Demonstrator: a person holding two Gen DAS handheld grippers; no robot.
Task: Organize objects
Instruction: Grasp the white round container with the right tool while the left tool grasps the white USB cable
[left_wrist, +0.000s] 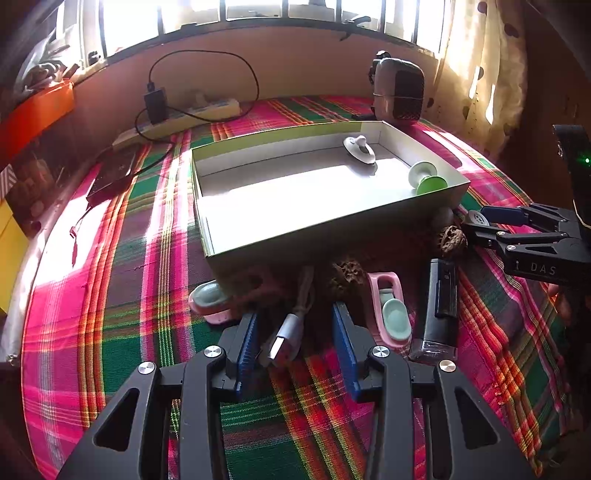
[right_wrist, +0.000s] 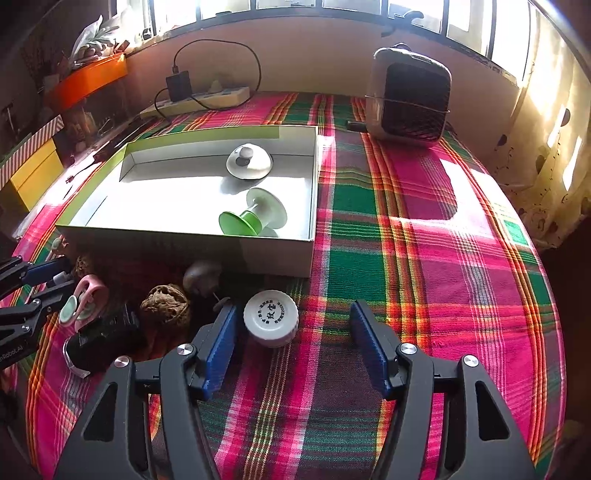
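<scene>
left wrist view: the left gripper (left_wrist: 295, 345) is spread, empty, with the white usb plug (left_wrist: 282, 341) lying between its pads; centre on the plug and close squarely before lifting it to the box (left_wrist: 332, 229). right wrist view: the right gripper (right_wrist: 295, 345) is spread wide, holding nothing, its left pad just beside the white cap (right_wrist: 270, 316); shift left before closing.

A plaid cloth (right_wrist: 424, 229) in pink, green and red covered the surface. At twelve o'clock ran a beige wall (right_wrist: 314, 62) under barred windows (right_wrist: 288, 3), with sun patches on the cloth. A curtain (right_wrist: 546, 155) hung at three o'clock. Orange (right_wrist: 88, 79) and yellow (right_wrist: 35, 173) boxes stood at ten o'clock.
</scene>
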